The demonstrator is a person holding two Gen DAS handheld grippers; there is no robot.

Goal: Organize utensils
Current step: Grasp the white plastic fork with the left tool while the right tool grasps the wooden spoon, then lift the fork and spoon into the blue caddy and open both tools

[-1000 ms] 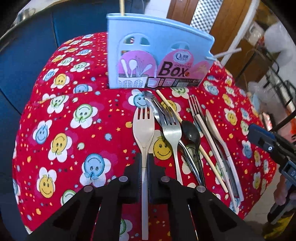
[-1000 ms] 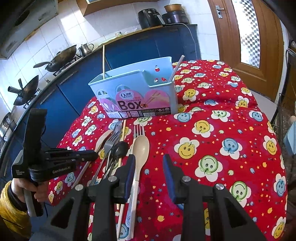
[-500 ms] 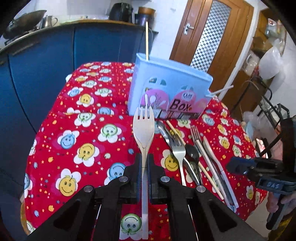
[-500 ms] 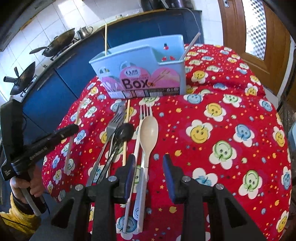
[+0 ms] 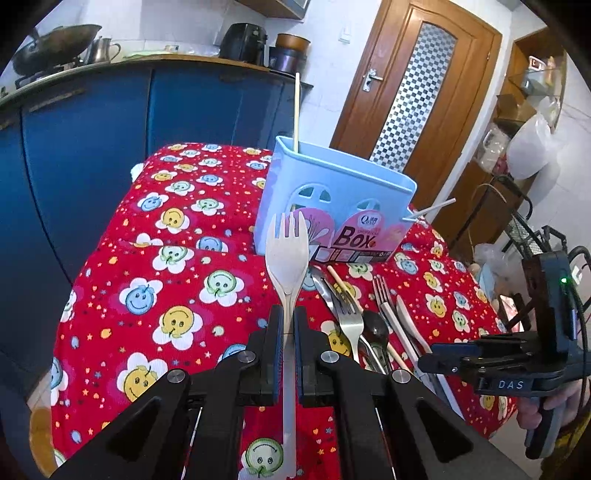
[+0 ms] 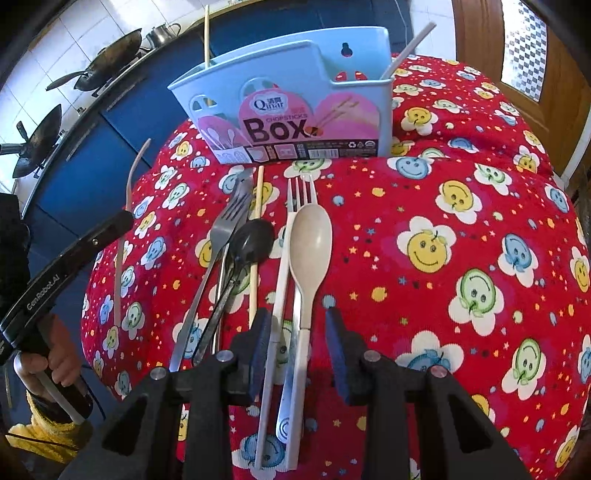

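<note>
The left gripper (image 5: 288, 325) is clamped tight on the handle of a cream plastic fork (image 5: 287, 246), and since a second ago it has lifted that fork clear of the red smiley tablecloth (image 5: 155, 280), tines forward. The fork now hangs in the air just in front of the blue utensil box (image 5: 334, 192), where earlier it lay flat beside the other cutlery. So the pick is done, and I judge the carry to the box is under way.

The right gripper (image 6: 297, 334) has dropped lower over the row left on the cloth. Its jaws stand well apart, holding nothing, straddling the handles of the beige spoon (image 6: 309, 240) and a white-handled fork (image 6: 291, 221). It looks ready to take the spoon next.

1 chopstick (image 6: 207, 33) and 1 pale utensil (image 6: 410, 48) already stand in the box. A metal fork (image 6: 225, 225), a black spoon (image 6: 253, 240) and another chopstick (image 6: 256, 206) wait on the cloth.
</note>
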